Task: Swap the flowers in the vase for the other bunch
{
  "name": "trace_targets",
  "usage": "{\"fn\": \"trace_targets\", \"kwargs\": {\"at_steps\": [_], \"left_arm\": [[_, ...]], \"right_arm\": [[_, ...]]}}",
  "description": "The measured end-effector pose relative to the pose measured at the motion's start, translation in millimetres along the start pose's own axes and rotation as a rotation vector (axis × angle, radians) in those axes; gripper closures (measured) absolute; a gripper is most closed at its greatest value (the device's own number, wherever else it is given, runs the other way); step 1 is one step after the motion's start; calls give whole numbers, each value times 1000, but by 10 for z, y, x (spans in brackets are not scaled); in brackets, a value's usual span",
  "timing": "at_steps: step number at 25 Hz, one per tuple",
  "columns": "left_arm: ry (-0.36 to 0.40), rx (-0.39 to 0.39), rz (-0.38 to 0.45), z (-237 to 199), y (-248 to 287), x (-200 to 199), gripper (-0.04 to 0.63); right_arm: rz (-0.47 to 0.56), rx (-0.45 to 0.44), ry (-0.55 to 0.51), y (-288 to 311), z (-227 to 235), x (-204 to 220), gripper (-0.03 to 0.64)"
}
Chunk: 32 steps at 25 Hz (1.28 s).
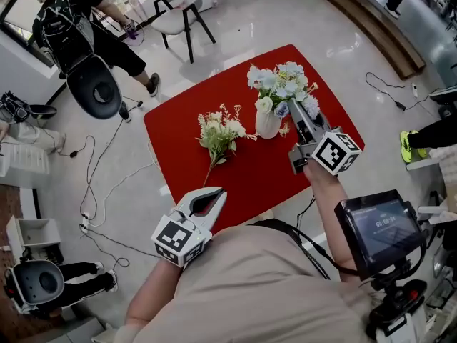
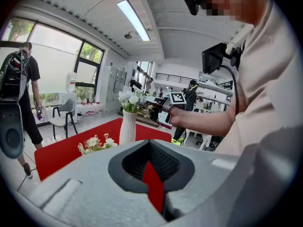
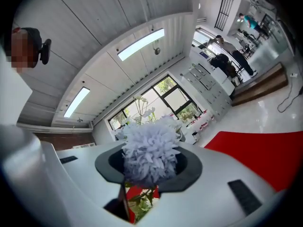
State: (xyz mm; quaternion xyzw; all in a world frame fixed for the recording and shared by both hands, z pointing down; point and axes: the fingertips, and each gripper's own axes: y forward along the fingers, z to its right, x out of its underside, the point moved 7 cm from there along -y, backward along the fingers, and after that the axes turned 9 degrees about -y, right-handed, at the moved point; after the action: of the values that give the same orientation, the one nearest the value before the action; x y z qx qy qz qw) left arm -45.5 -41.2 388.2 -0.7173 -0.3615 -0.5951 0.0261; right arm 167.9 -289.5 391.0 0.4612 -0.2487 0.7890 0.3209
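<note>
Right gripper (image 1: 296, 114) clamped on flowers (image 1: 282, 84) in vase (image 1: 268, 123) — left gripper (image 1: 214, 194) closed, empty, at near edge of table (image 1: 264, 177)

the bench (image 1: 246, 174) is bare on its near half, open from the front edge where the left hand-held gripper (image 1: 214, 195) hangs, jaws together. the loose bunch (image 1: 218, 134) lies left of the vase (image 1: 268, 123), a narrow gap between. the right hand-held gripper (image 1: 300, 116) crowds the vase's right side, jaws closed round the flowers (image 1: 282, 84).

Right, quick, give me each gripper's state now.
Left gripper: shut, holding nothing.
Right gripper: shut on the pale flowers standing in the white vase.
</note>
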Motion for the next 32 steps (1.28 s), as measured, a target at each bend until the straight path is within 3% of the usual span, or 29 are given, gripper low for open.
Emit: {"fn": "trace_targets", "kwargs": {"at_steps": [8,18,26,32], "left_arm": [[-4,4,9,-29,-2,-6,589],[-21,8,27,-56,-177,84,589],[-13,16,22,43,-213,-75,588],[-12,34,30,-33,-204,45,589]], "right_arm": [[0,6,-50,15,-35,-56,509],[36,-20,-86,-8,-231,-219,523],[67,-43,-111,-37,-354,-635,526],[104,-69,-144,-42,-472,-796,526]]}}
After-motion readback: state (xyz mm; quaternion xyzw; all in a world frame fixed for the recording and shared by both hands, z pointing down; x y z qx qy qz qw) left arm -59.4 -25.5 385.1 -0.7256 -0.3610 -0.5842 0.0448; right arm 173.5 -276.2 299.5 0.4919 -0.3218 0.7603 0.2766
